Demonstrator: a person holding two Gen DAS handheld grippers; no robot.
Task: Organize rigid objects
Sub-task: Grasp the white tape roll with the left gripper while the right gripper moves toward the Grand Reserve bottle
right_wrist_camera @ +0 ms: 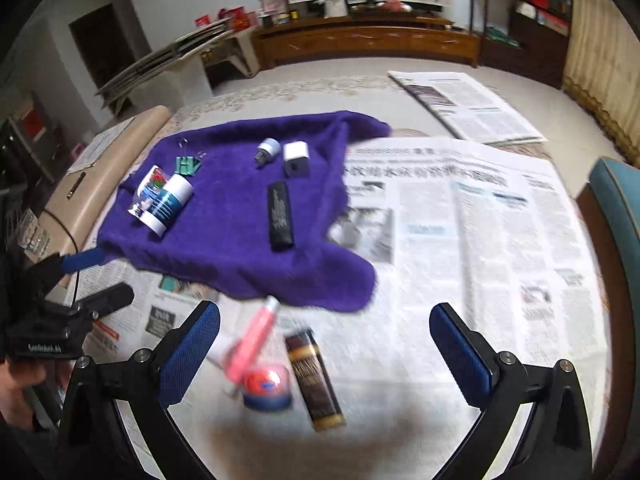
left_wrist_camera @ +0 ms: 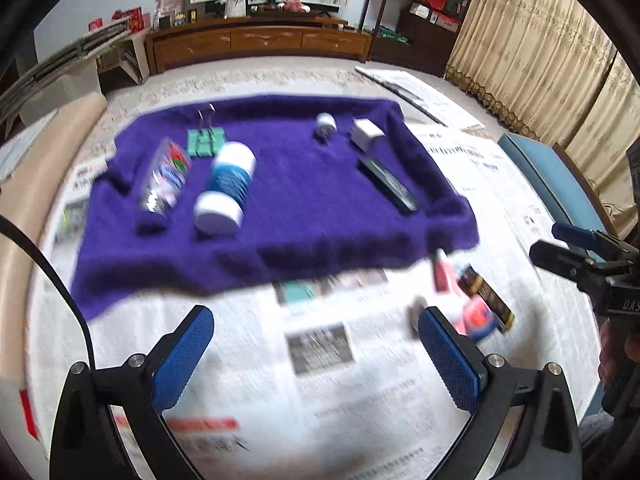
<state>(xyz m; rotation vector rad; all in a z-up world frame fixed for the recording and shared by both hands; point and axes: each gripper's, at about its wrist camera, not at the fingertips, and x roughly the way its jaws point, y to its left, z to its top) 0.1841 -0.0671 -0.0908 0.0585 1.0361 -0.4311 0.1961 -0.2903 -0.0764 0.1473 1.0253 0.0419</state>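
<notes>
Two grippers seen spread wide, nothing pinched: left gripper point(left_wrist_camera: 316, 344), right gripper point(right_wrist_camera: 325, 348). Counter covered by newspaper point(right_wrist_camera: 480, 248); purple towel point(left_wrist_camera: 280, 184) laid on it. On towel: white-blue bottle point(left_wrist_camera: 230, 178), black case point(left_wrist_camera: 388, 184), white adapter point(left_wrist_camera: 366, 133), green clip point(left_wrist_camera: 205, 141). Off towel, on newspaper: brown tube point(right_wrist_camera: 314, 376), pink tube point(right_wrist_camera: 252, 344).

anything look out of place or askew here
Three items lie off the purple towel on the newspaper: a pink tube, a round red-topped tin and a dark brown tube. The towel itself lies rumpled, its near corner sagging toward them. On it, the white bottle lies tipped over.
</notes>
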